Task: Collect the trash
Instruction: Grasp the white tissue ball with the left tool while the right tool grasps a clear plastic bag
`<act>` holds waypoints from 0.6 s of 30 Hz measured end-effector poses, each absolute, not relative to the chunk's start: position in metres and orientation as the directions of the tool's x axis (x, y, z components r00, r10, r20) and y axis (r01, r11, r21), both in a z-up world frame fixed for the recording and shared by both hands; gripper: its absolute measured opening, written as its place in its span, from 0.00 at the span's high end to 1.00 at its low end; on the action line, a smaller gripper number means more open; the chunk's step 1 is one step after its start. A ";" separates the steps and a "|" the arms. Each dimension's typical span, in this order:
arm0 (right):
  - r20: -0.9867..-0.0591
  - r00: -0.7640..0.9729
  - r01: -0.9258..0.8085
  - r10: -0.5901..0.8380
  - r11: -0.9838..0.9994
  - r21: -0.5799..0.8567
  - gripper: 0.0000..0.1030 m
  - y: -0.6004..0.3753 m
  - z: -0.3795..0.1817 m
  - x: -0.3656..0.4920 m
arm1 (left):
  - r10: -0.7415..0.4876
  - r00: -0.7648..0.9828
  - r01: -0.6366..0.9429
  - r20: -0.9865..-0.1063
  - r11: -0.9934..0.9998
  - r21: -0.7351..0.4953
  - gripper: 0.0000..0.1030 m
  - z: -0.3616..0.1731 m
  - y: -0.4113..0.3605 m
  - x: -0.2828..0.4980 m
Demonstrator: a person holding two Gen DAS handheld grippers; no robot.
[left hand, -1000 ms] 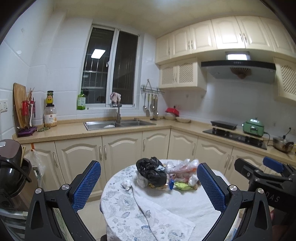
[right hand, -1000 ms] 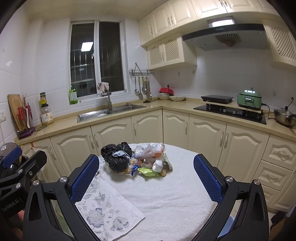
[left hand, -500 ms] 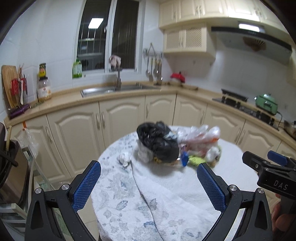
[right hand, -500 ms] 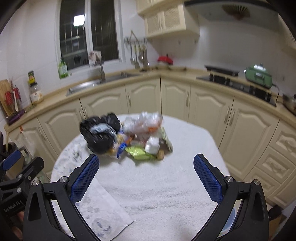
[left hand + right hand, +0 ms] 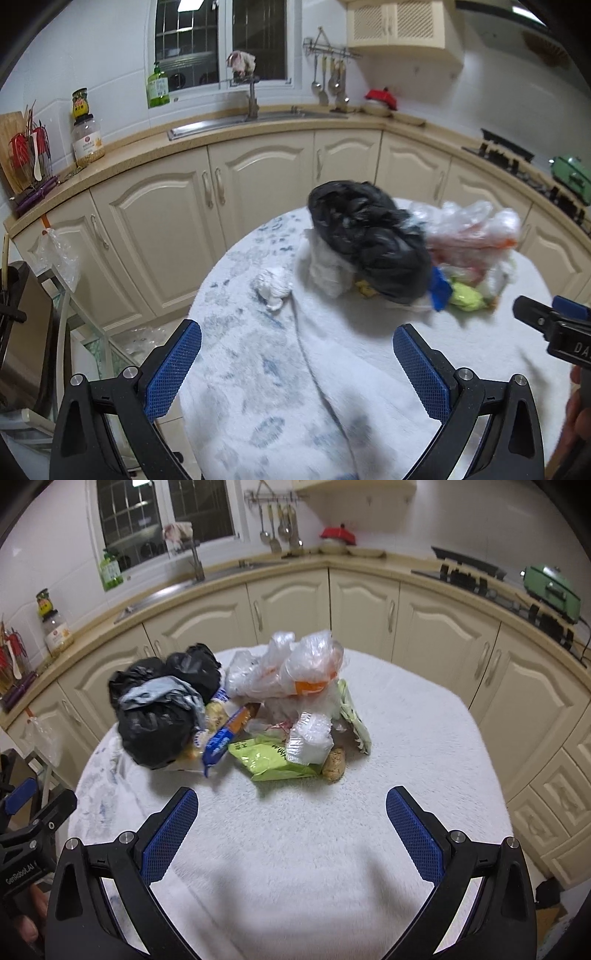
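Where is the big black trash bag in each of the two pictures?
Left wrist view: the black trash bag sits right of centre, at the far end of the round table.
Right wrist view: the same bag lies left of centre, at the left end of the trash pile.
Shared landmark: the blue wrapper touching the bag.

Trash pile [image 5: 236, 716] on table [image 5: 406, 738]; bag [image 5: 162, 709] leftmost.

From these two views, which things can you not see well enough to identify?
- Contents of black bag: hidden by opaque plastic, both views.
- Print on green packet: too small, right view.
- Items under clear bags: blurred, left view.
- Right tool: cut by left view's edge.
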State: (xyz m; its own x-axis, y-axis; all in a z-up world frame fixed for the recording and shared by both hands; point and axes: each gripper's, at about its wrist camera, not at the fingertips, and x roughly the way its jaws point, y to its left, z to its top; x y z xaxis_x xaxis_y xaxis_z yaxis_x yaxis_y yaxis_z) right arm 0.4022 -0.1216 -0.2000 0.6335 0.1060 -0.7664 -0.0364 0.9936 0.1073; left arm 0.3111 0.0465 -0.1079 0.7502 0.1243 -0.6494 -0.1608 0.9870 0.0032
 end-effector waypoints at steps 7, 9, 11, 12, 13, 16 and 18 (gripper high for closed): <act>-0.787 0.609 -0.006 0.102 0.992 0.123 0.02 -0.129 -0.211 0.435 | 0.156 0.717 -0.191 -0.679 0.981 0.023 0.01 -0.132 0.069 0.360; -0.780 0.619 0.004 0.090 0.993 0.117 0.02 -0.132 -0.207 0.441 | 0.155 0.710 -0.192 -0.687 0.981 0.023 0.01 -0.138 0.074 0.374; -0.769 0.634 0.003 0.080 0.994 0.106 0.02 -0.135 -0.200 0.450 | 0.152 0.704 -0.192 -0.694 0.981 0.020 0.01 -0.146 0.079 0.389; -0.765 0.639 0.002 0.075 0.995 0.099 0.02 -0.135 -0.197 0.454 | 0.151 0.701 -0.191 -0.697 0.981 0.020 0.01 -0.150 0.082 0.396; -0.760 0.646 0.000 0.068 0.996 0.090 0.02 -0.135 -0.195 0.460 | 0.150 0.694 -0.192 -0.704 0.981 0.020 0.01 -0.155 0.084 0.404; -0.744 0.664 -0.017 0.071 0.997 0.080 0.02 -0.133 -0.187 0.480 | 0.145 0.679 -0.194 -0.720 0.981 0.015 0.01 -0.168 0.089 0.424; -0.737 0.670 -0.052 0.088 0.996 0.071 0.02 -0.128 -0.183 0.495 | 0.135 0.670 -0.190 -0.730 0.982 0.007 0.01 -0.174 0.091 0.436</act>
